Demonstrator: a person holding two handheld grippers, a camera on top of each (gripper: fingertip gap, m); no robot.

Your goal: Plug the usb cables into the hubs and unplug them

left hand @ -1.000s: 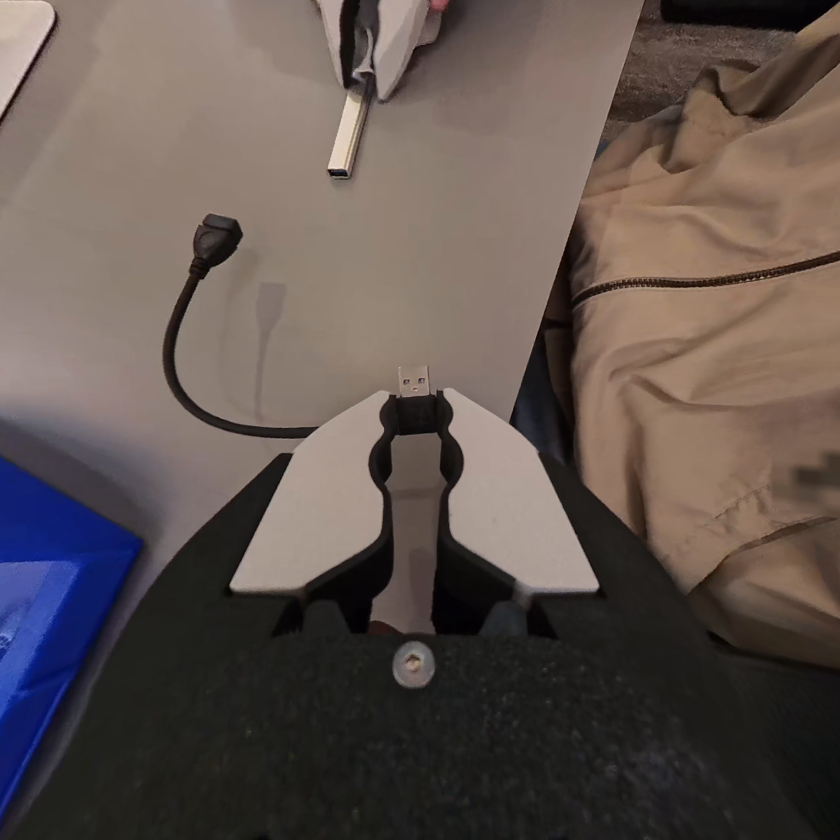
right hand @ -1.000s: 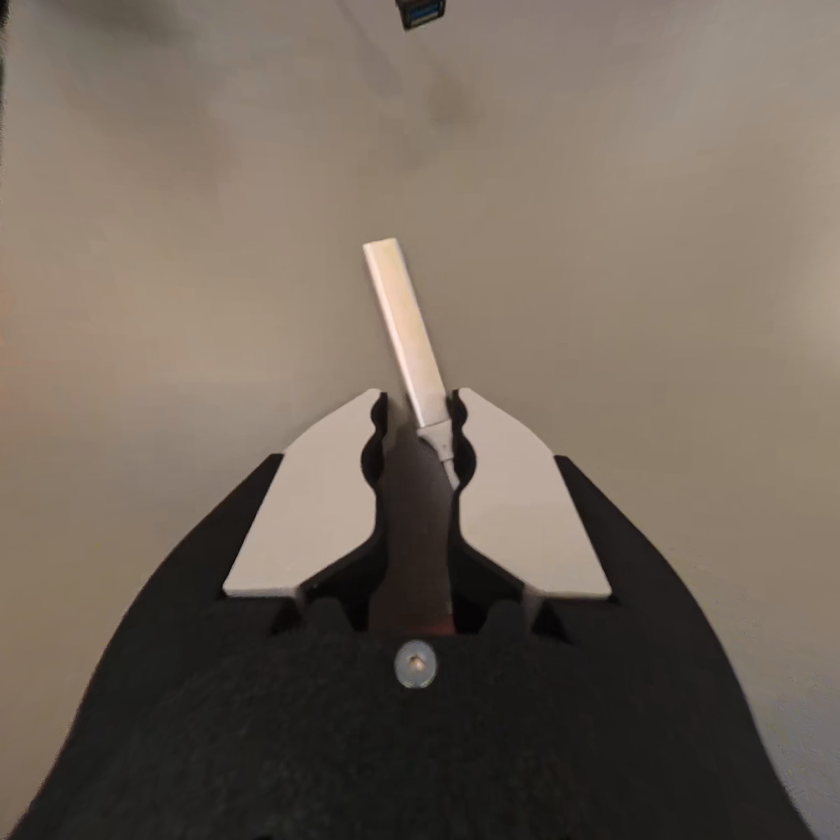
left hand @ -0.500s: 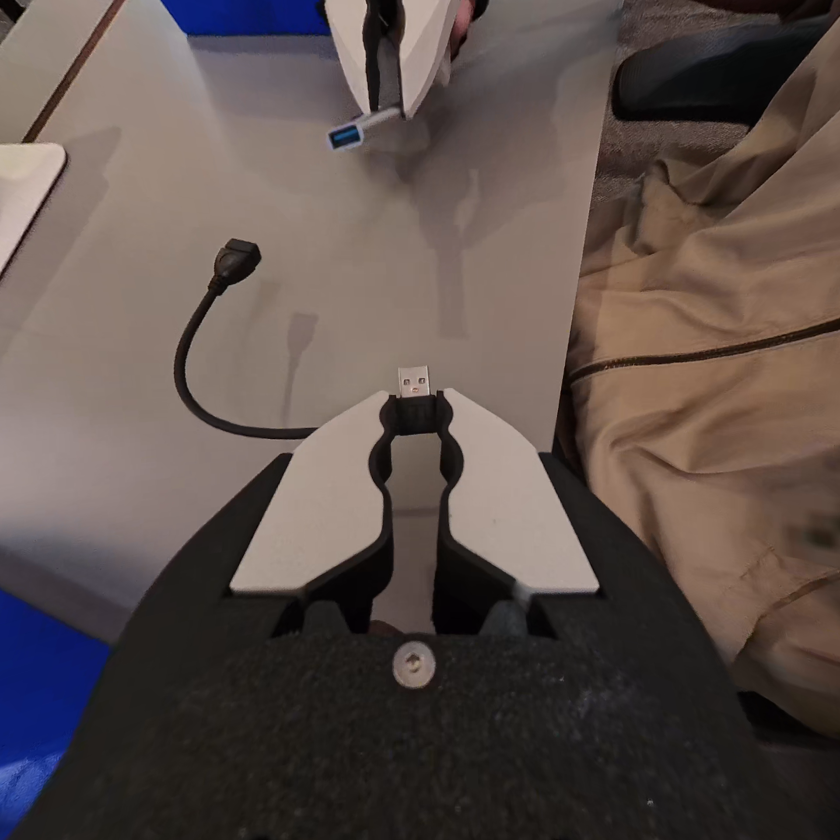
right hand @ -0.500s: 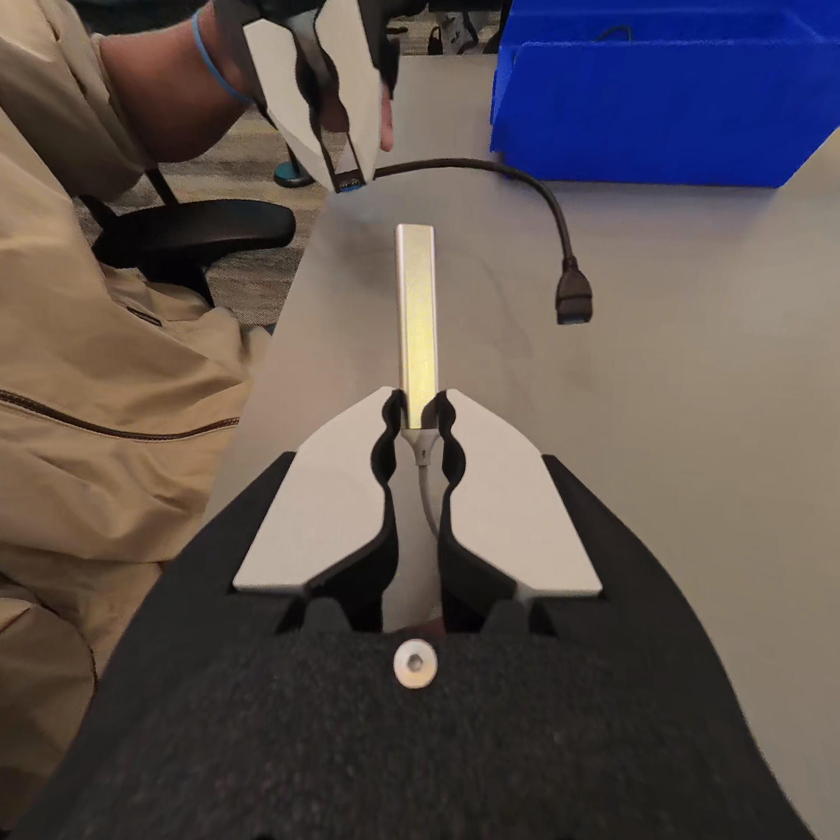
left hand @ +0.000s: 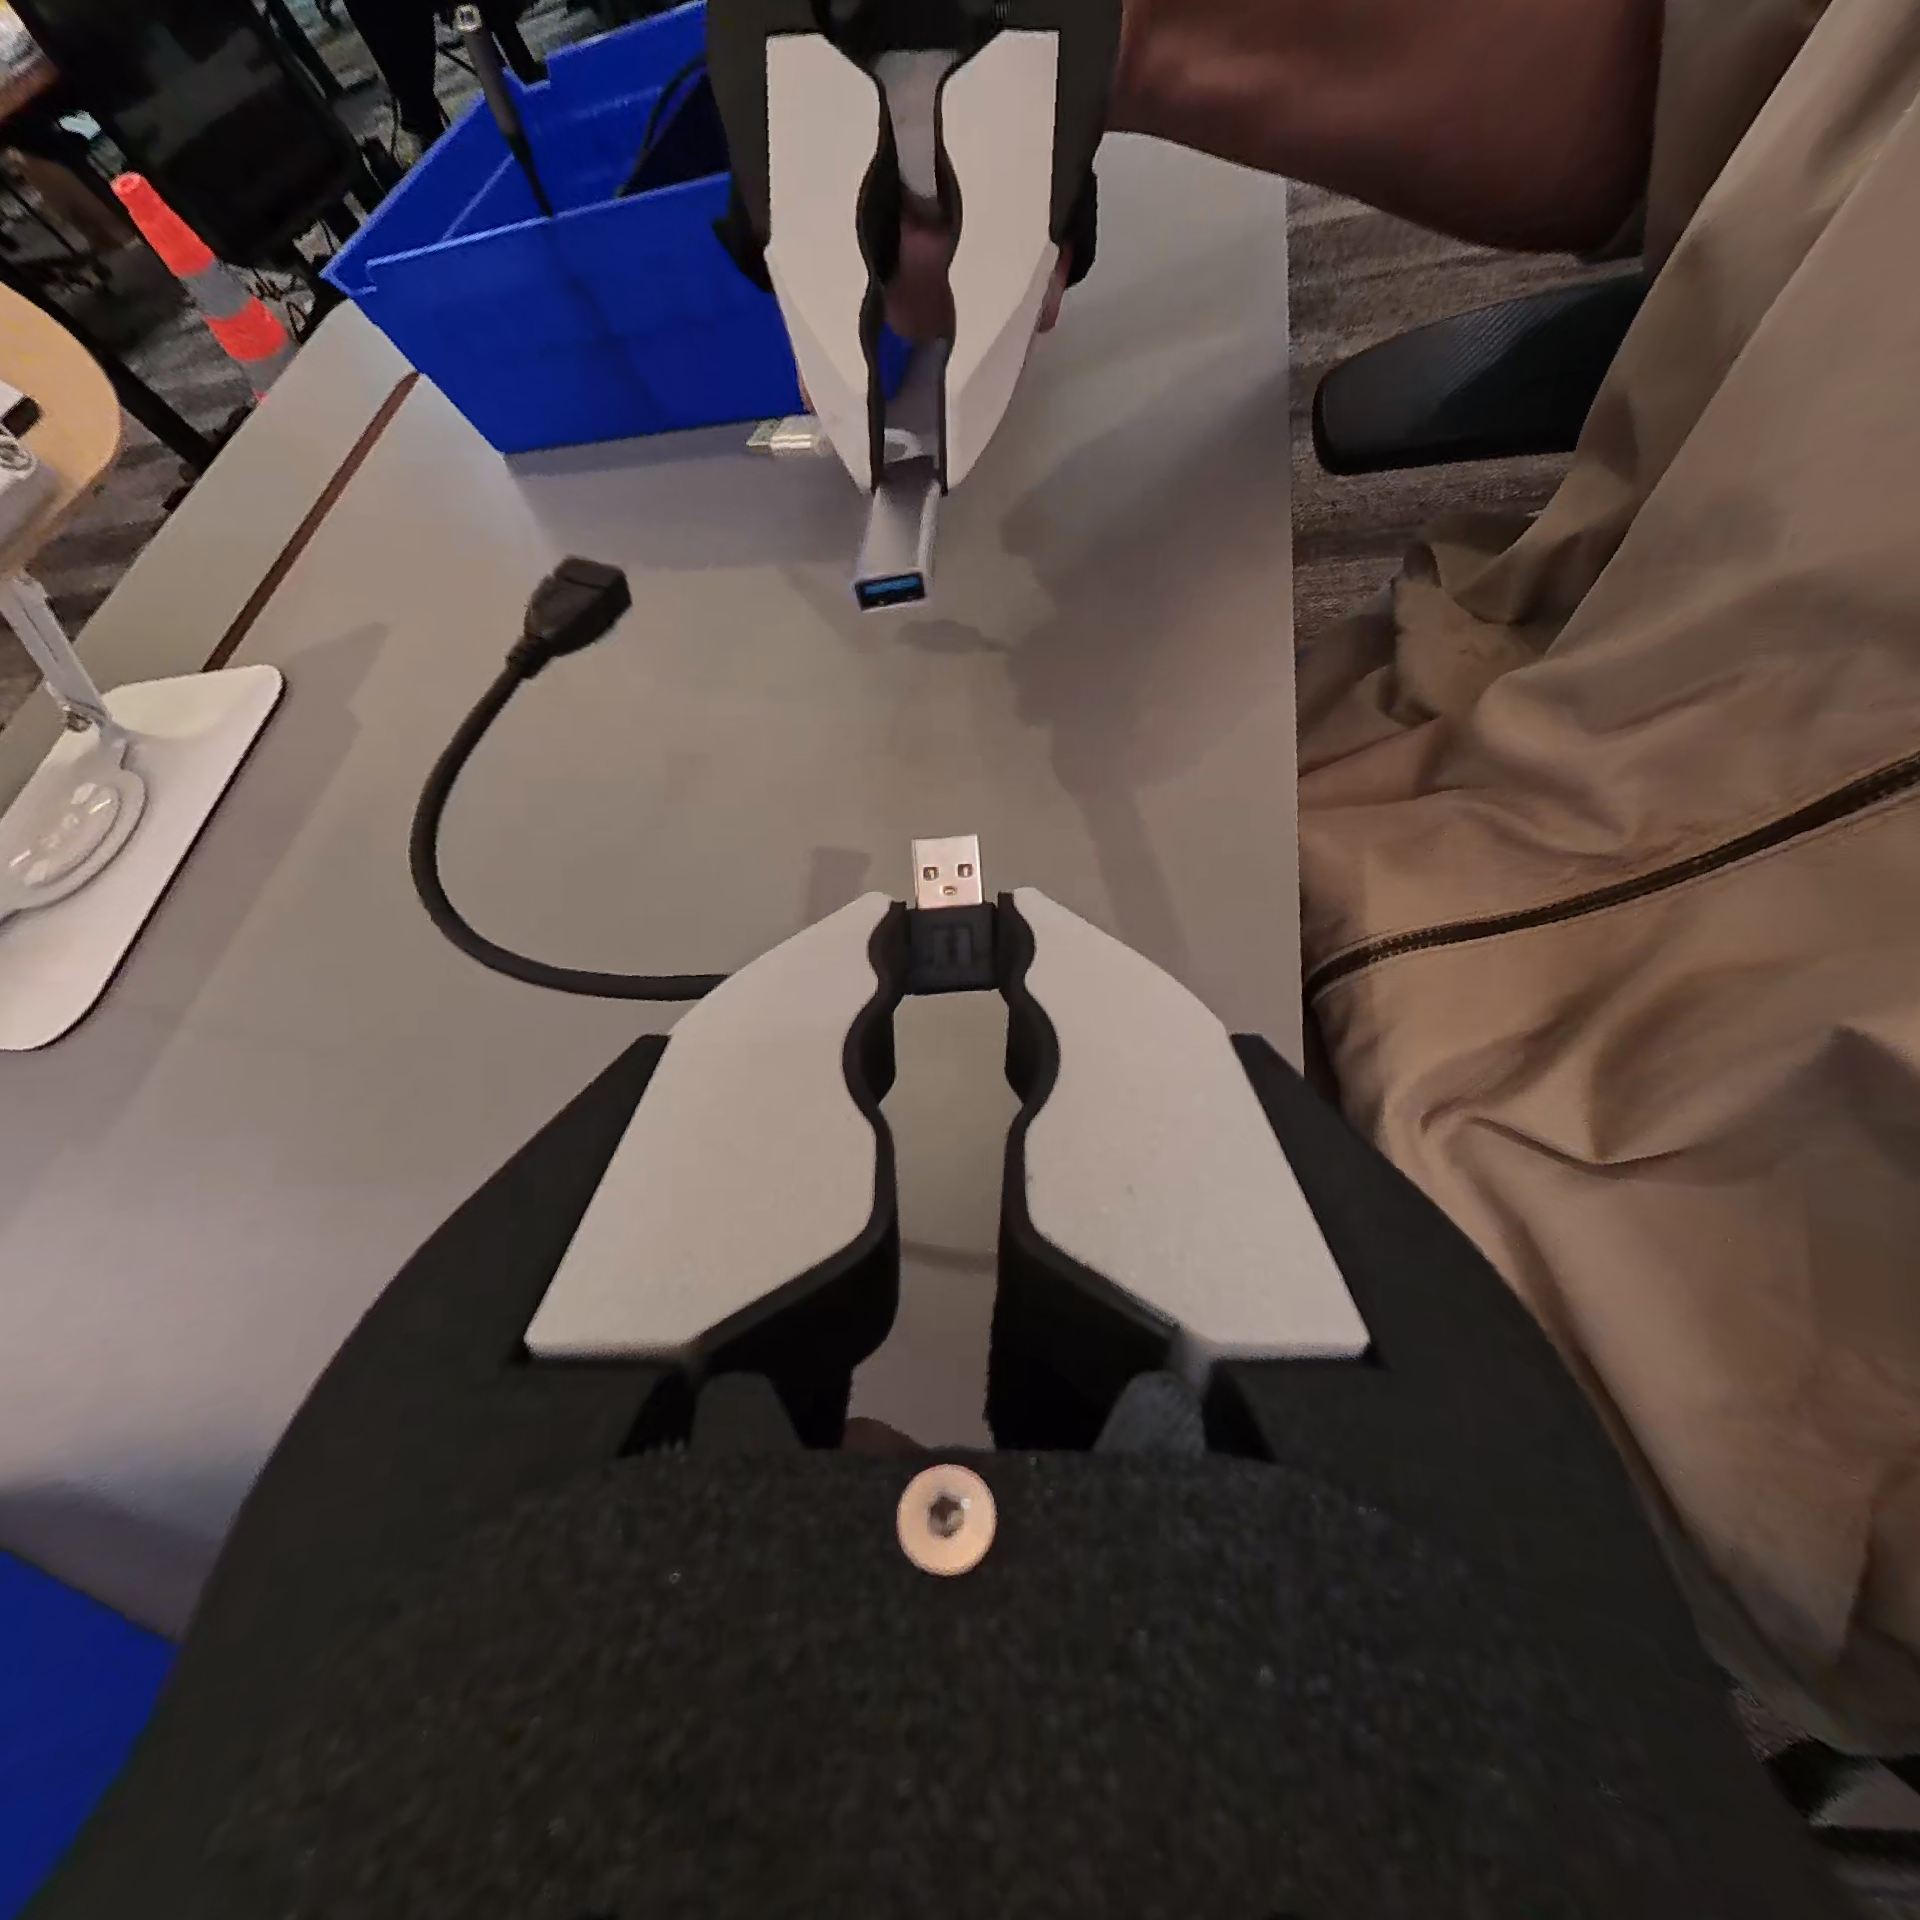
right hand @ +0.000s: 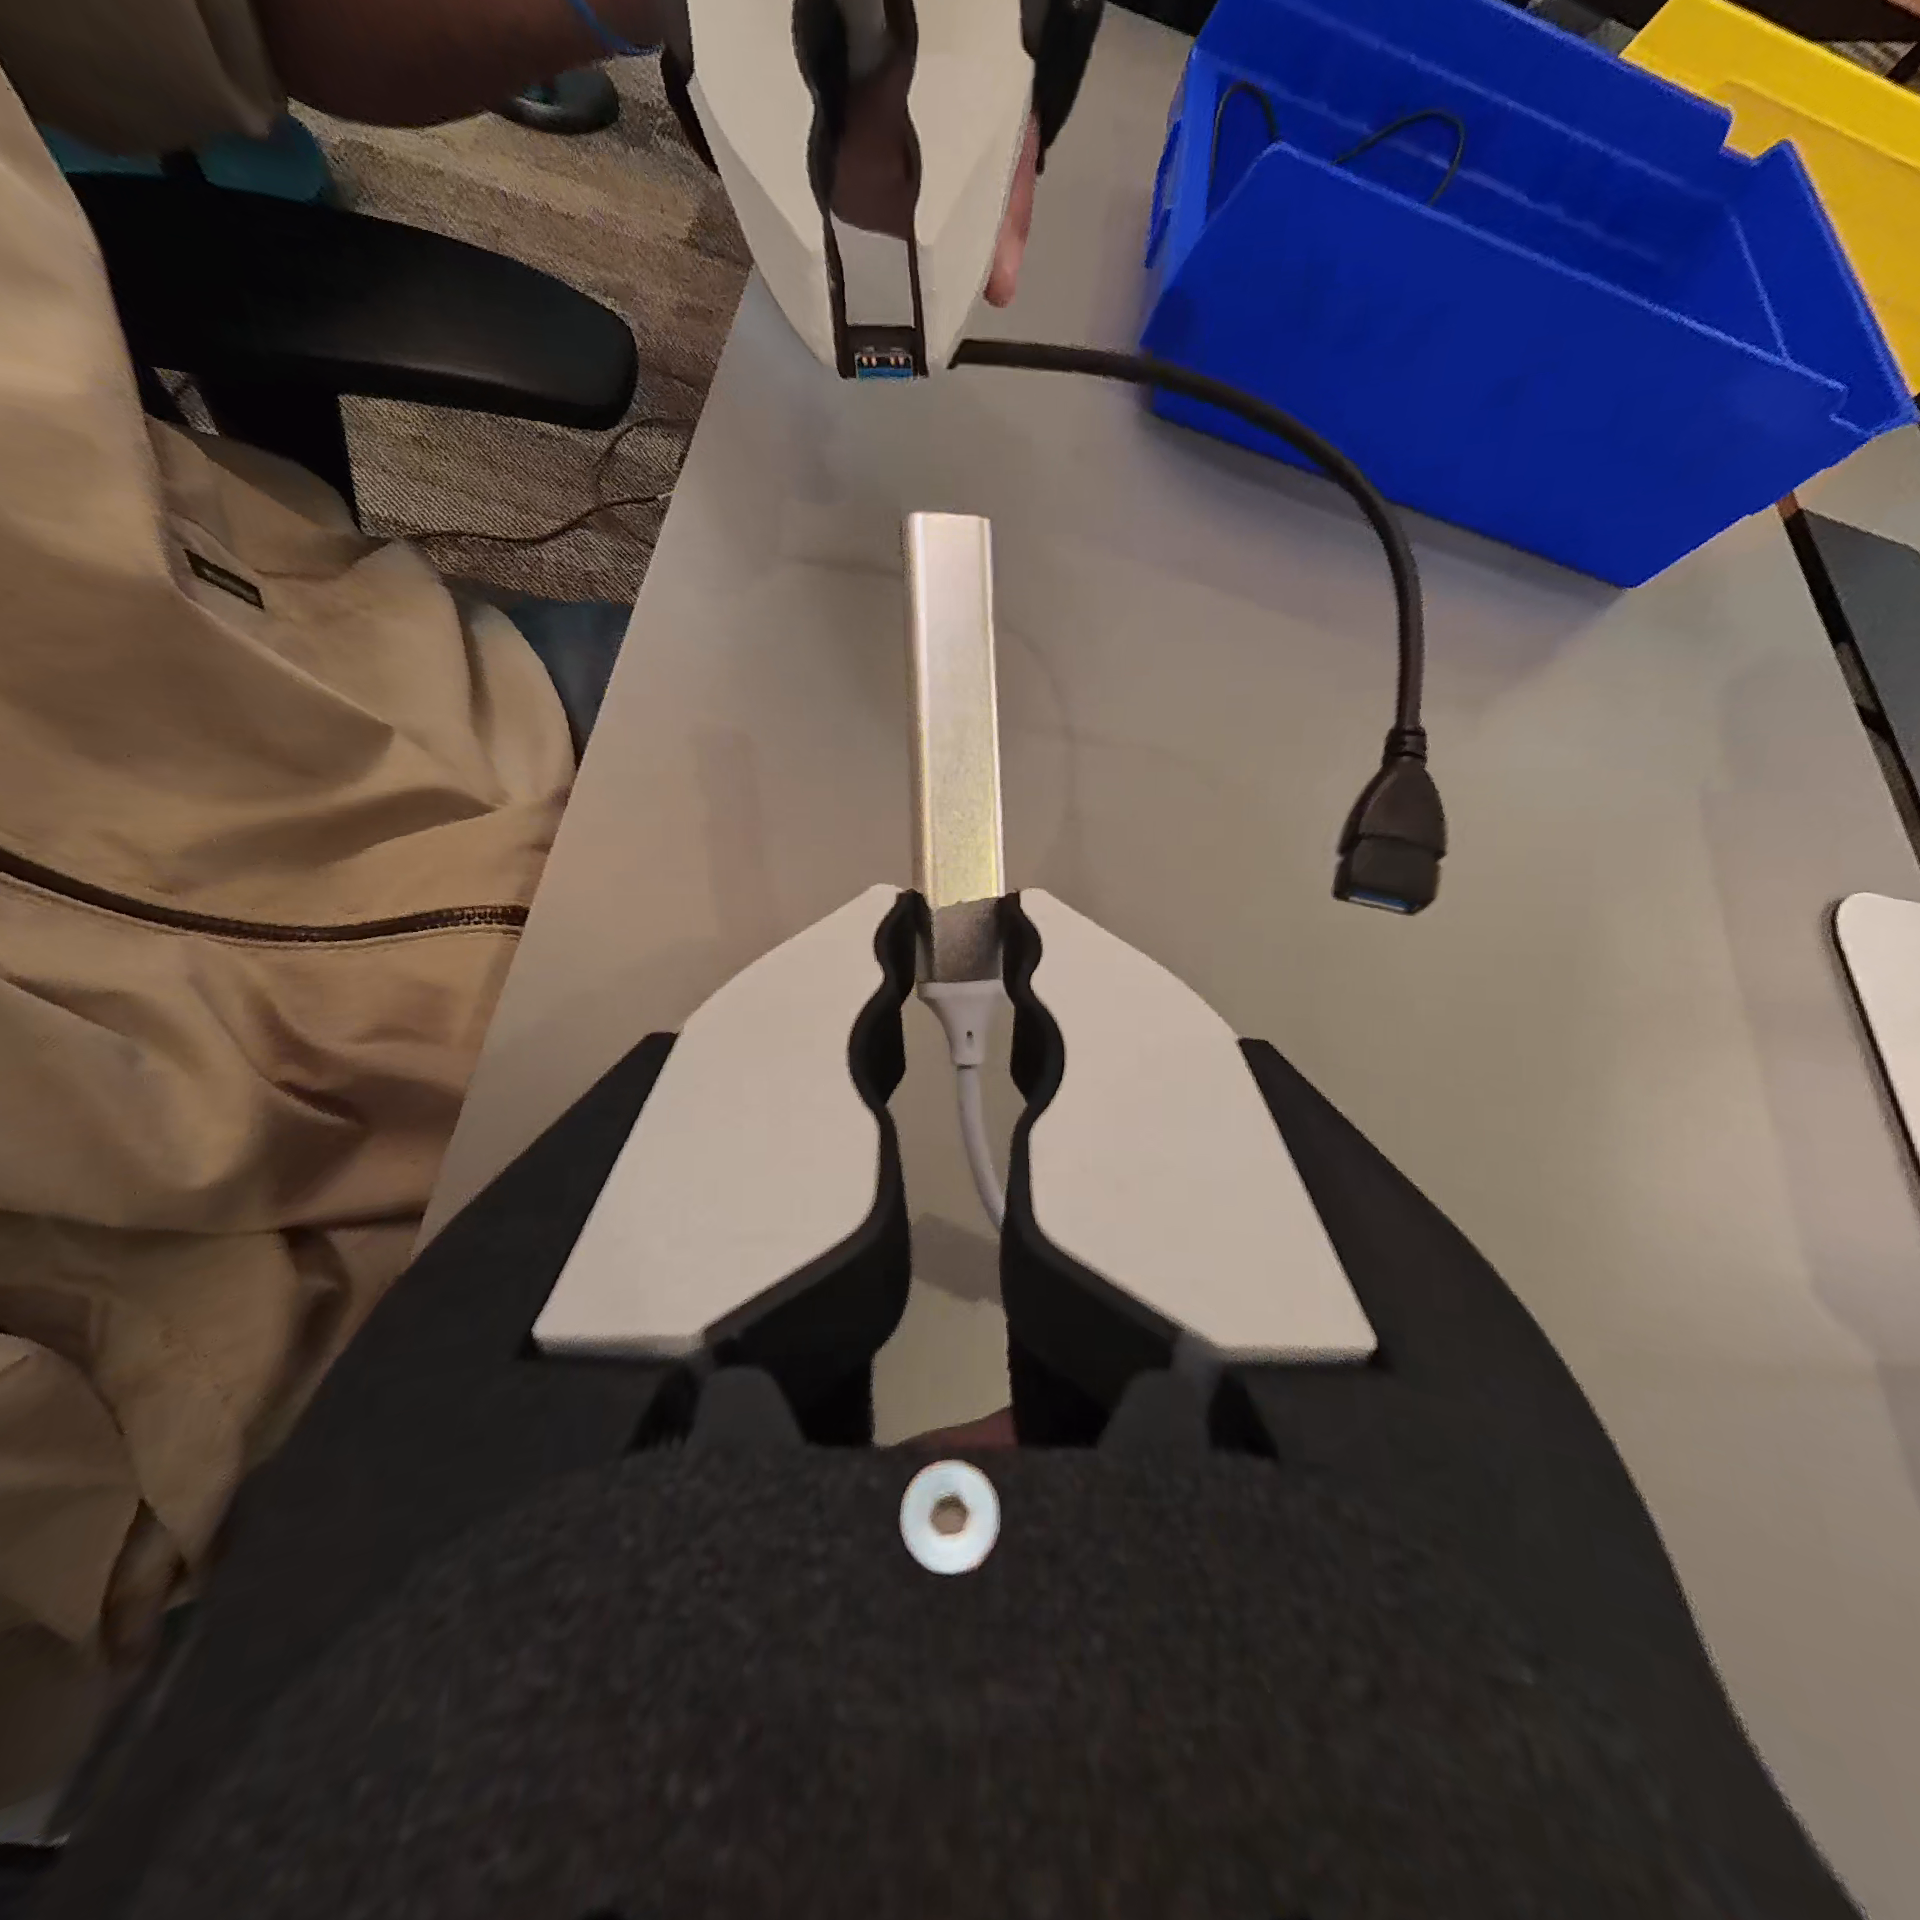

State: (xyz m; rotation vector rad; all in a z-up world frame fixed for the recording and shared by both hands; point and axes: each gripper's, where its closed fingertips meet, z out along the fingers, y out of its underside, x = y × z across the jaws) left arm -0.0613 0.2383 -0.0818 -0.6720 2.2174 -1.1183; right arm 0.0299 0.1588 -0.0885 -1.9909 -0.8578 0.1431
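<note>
I am holding the left gripper [left hand: 948, 925] clamped on the black housing of a USB plug [left hand: 947, 871], whose bare metal end is sticking out past the fingertips and pointing across the table [left hand: 675, 790]. The housing is carrying a small embossed mark (I am leaving it unread). From the plug, the black cable [left hand: 457, 831] is curving away to my left over the table and ending in a black socket [left hand: 569, 613] that is lying on the surface, well apart from both grippers.

I am keeping the right gripper [right hand: 958, 914] pinched on the near end of the silver hub [right hand: 952, 717], just where its pale grey cord [right hand: 977, 1132] is entering; the cord is running back between the fingers. The hub is projecting straight forward above the table, and in the left wrist view its blue-lined end port is facing the plug, with a clear gap between them. The two are roughly in line (not touching yet).

Beyond the right gripper in the left wrist view, a blue bin [left hand: 582, 291] is sitting on the table with dark cables inside, and a small metal connector [left hand: 784, 442] is lying just beside it. To the far left, a white stand [left hand: 94, 821] is resting on the table. Tan fabric [left hand: 1621, 935] with a dark zipper is filling the side past the table edge, and an orange cone [left hand: 197, 270] is standing on the floor. In the right wrist view, a yellow bin [right hand: 1829, 135] is showing behind the blue one.
</note>
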